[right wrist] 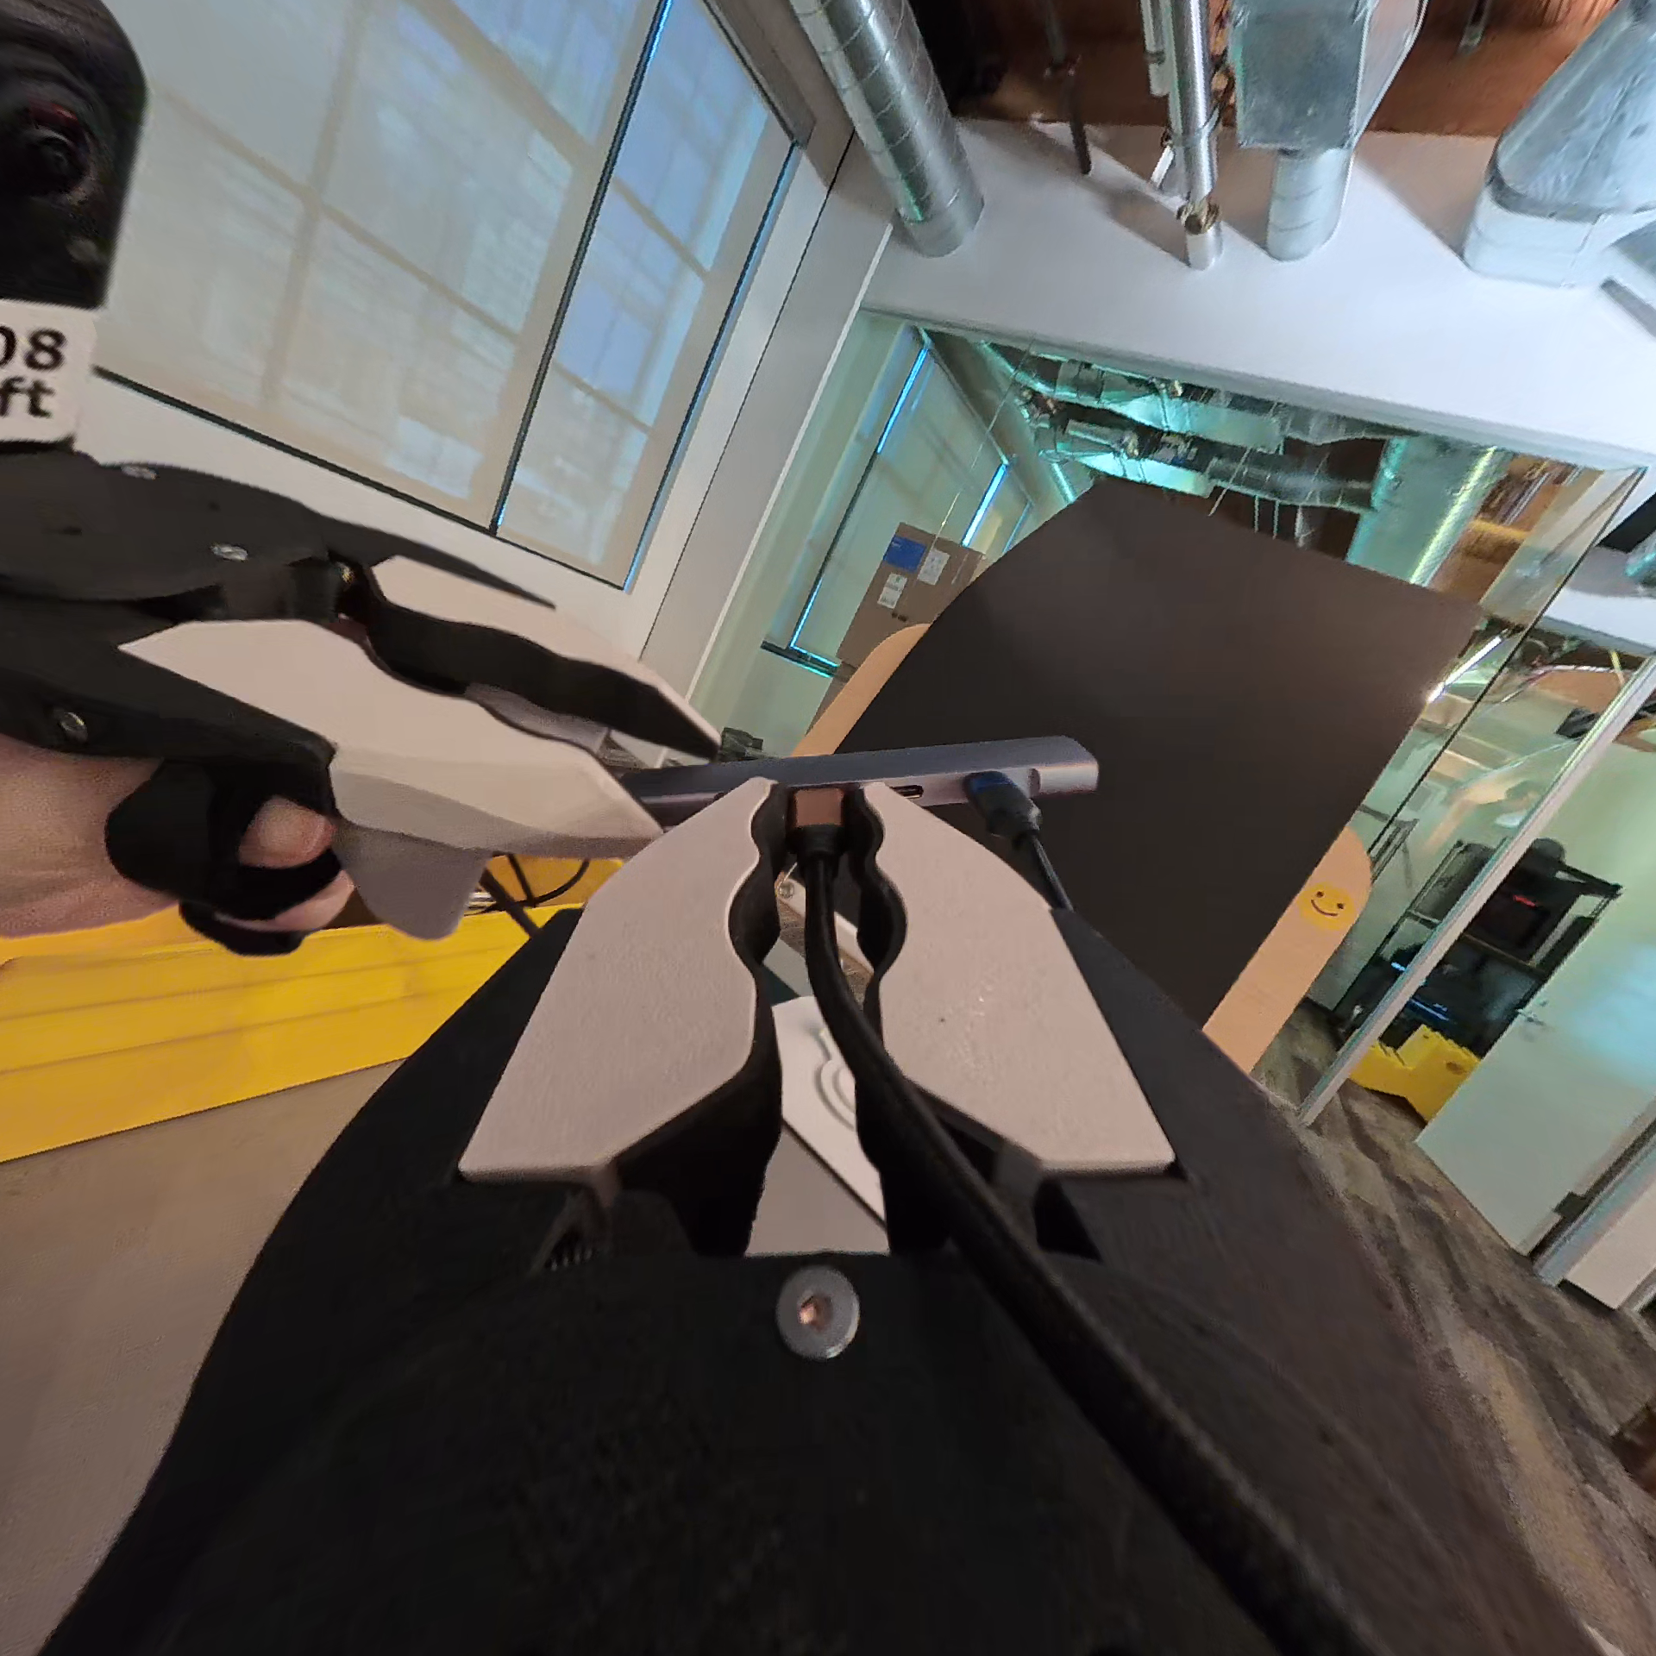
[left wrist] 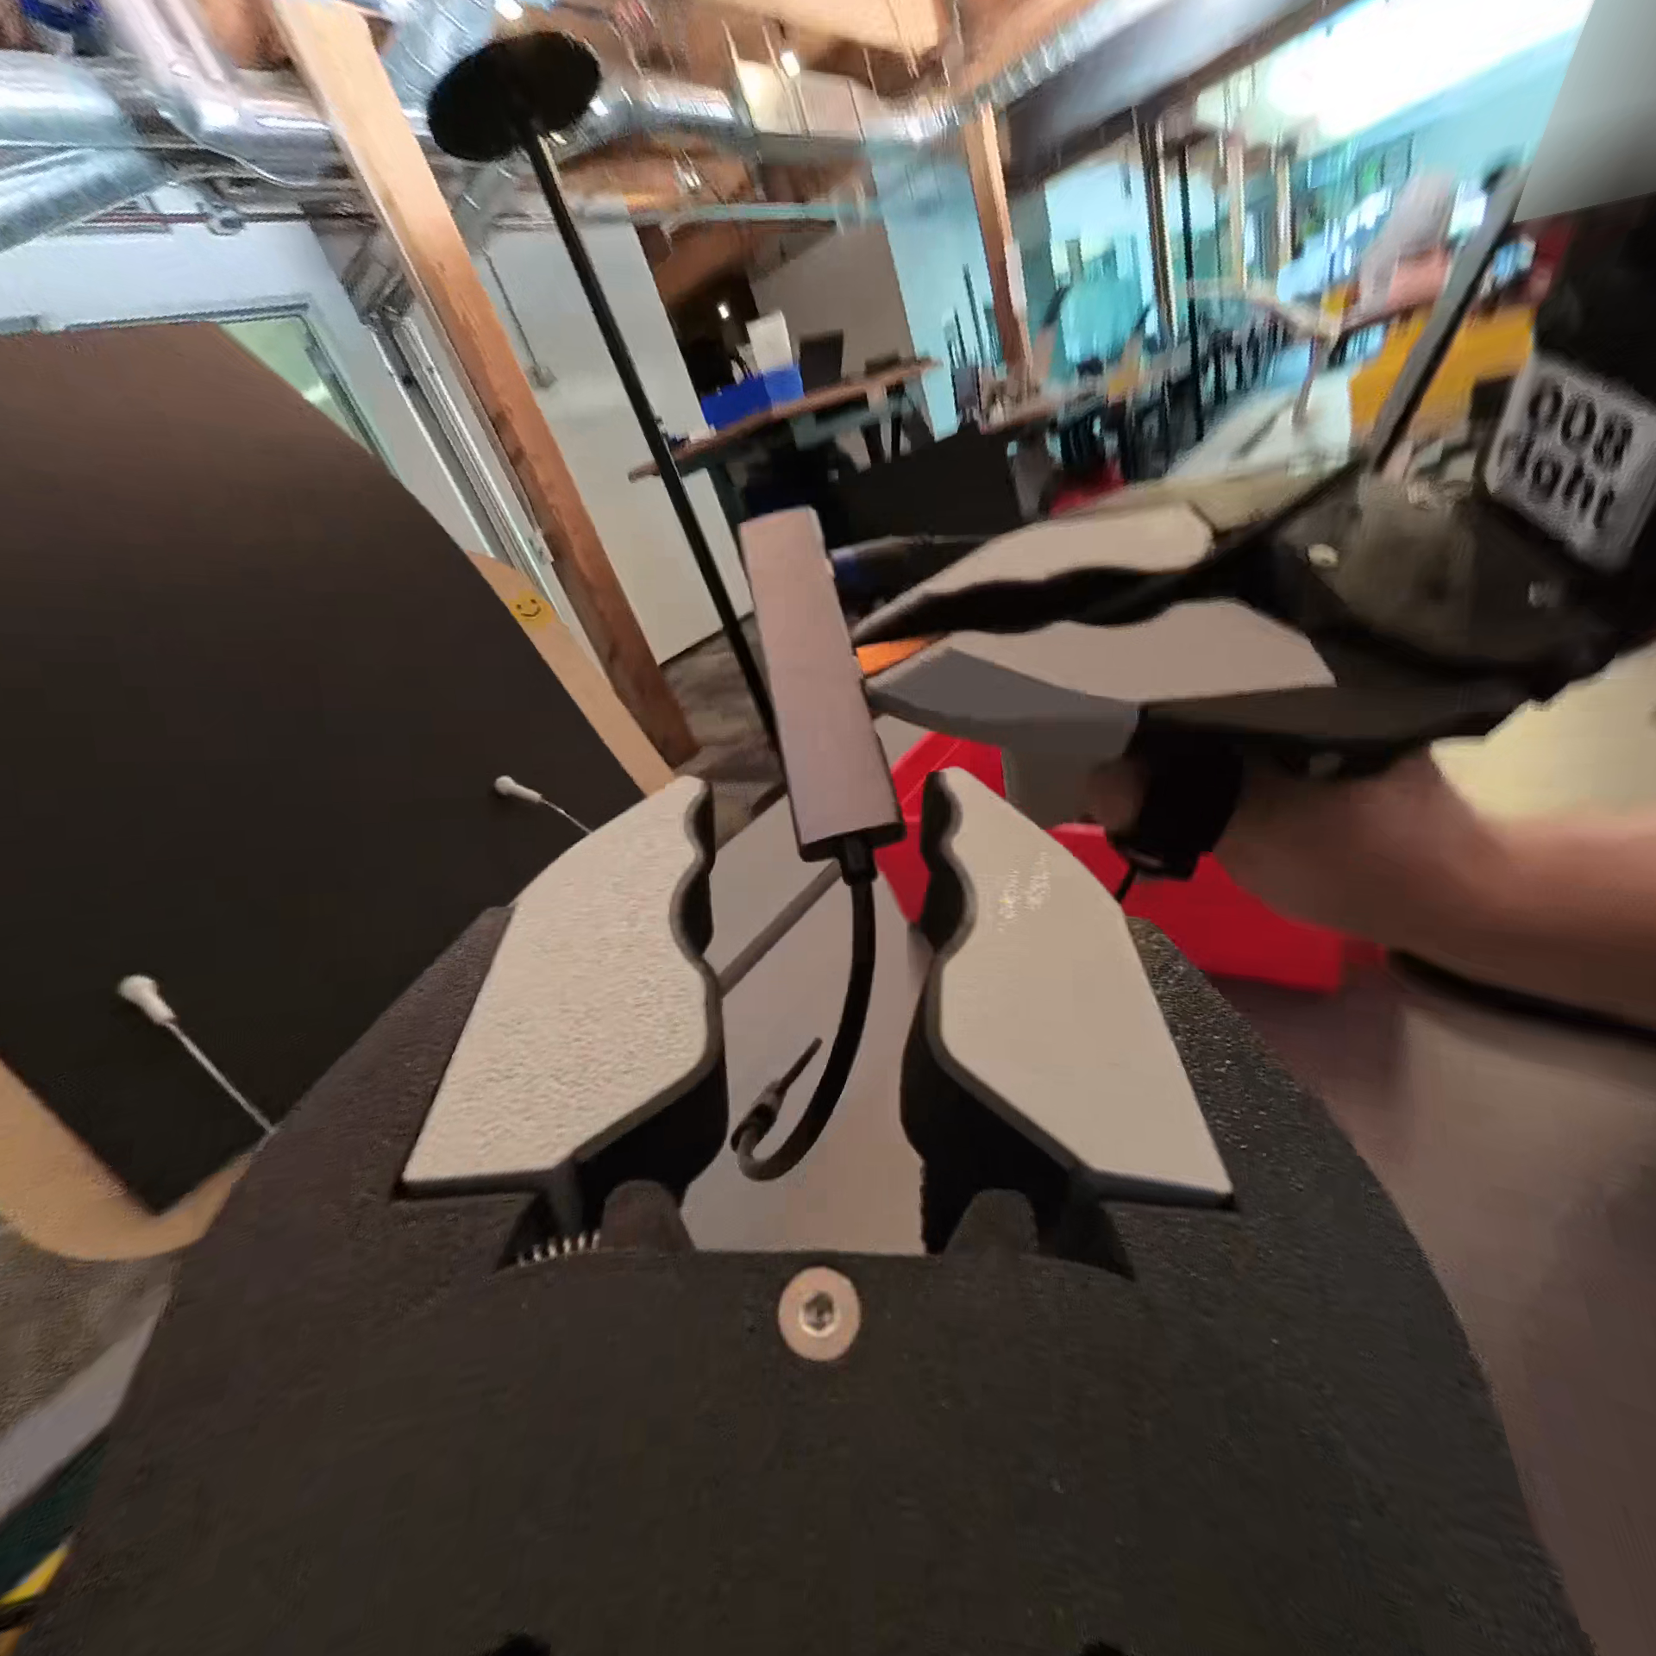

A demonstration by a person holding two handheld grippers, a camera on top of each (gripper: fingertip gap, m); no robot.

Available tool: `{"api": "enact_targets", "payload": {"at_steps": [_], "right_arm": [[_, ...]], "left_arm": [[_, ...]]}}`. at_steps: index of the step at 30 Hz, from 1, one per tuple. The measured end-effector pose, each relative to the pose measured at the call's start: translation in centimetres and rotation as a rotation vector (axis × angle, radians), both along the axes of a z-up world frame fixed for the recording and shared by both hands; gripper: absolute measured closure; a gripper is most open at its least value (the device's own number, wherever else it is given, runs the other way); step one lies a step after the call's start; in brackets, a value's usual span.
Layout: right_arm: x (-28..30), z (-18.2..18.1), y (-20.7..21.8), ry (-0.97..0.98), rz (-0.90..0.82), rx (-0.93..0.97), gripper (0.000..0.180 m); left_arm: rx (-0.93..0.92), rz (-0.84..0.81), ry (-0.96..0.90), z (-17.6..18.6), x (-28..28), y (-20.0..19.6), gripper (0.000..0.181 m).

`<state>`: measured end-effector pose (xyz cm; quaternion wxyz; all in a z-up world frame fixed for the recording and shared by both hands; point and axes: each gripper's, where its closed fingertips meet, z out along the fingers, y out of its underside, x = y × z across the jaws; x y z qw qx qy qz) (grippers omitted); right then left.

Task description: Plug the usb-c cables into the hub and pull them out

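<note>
- Left wrist view: my left gripper is partly open, its two fingers straddling the near end of the hub. The hub is a grey bar running away toward 12 o'clock, raised off the table.
- I see a gap on each side of the hub, so I cannot tell whether the pads actually pinch it. I judge this gripper is there to brace the hub against the push or pull of the other one.
- The hub's own short tail lead droops toward 6 o'clock between my fingers and curls freely, bearing no load.
- From 3 o'clock the right gripper comes in square to the hub's long side, where the ports are.
- Right wrist view: the right gripper is closed down on a copper plug at centre. Its black cable trails back toward 6 o'clock between the fingers. The grip is on the stiff shell rather than the cord, so force goes straight along the port.
- The plug's tip meets the hub's edge; I judge it seated or nearly so.
- At 3 o'clock of it sits an empty port, then a blue plug already in.
</note>
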<state>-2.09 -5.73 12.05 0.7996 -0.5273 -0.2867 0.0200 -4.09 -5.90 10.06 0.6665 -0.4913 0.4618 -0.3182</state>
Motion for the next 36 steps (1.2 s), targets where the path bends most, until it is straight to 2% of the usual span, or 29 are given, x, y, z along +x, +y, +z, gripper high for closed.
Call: {"api": "enact_targets", "payload": {"at_steps": [4, 5, 13, 18, 27, 30, 36], "right_arm": [[-0.3, 0.0, -0.3, -0.004, -0.013, 0.025, 0.166], [-0.2, 0.1, -0.3, 0.002, -0.022, 0.037, 0.166], [0.8, 1.0, -0.5, 0.089, -0.017, 0.069, 0.167], [1.7, 1.2, -0.3, 0.122, -0.019, 0.065, 0.167], [3.4, 1.5, 0.3, 0.139, -0.026, 0.083, 0.167], [4.3, 1.2, 1.0, 0.135, -0.048, 0.072, 0.166], [4.5, -1.0, 2.6, 0.089, -0.088, 0.029, 0.166]], "left_arm": [[-0.033, 0.073, 0.001, -0.6, 0.6, 0.7, 0.135], [-0.021, 0.1, -0.026, -0.3, 0.5, 0.8, 0.14], [-0.011, 0.1, -0.153, 1.2, 1.5, 0.2, 0.154], [-0.052, 0.056, -0.252, 1.7, 2.5, 0.2, 0.157], [0.013, 0.079, -0.231, 2.4, 4.1, 0.8, 0.157], [0.011, 0.11, -0.241, 2.1, 4.8, 1.5, 0.156], [-0.089, 0.063, -0.283, -0.1, 5.2, 3.1, 0.156]]}}
